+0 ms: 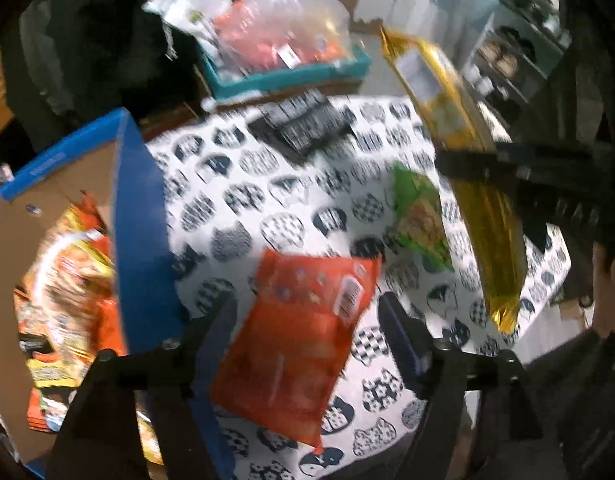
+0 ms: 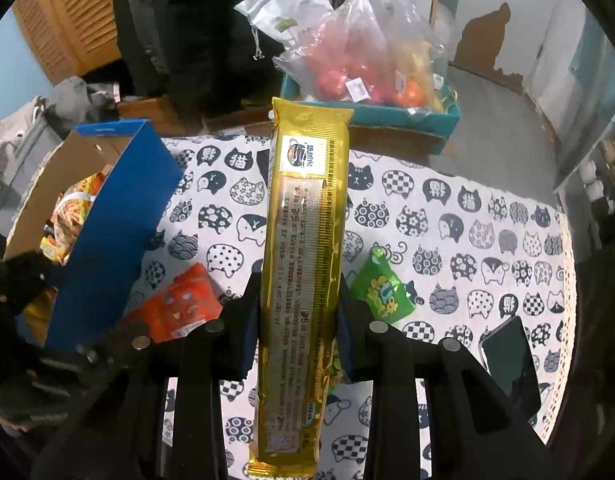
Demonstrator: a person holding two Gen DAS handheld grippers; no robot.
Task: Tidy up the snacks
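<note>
cat-print tablecloth, phone, louvered door

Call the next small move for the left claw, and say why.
Probably lower and close on the orange snack pouch. The left claw is open, its fingers either side of the pouch, which lies on the cat-print tablecloth beside the blue box already holding snacks. The right claw is busy, shut on the long gold packet.

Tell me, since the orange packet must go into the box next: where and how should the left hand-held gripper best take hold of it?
Probably from above, across its near end. The orange packet lies flat on the tablecloth beside the blue box, between the open fingers of the left hand-held gripper. It is thin and limp, so pinching an edge suits better than spanning its width.
</note>
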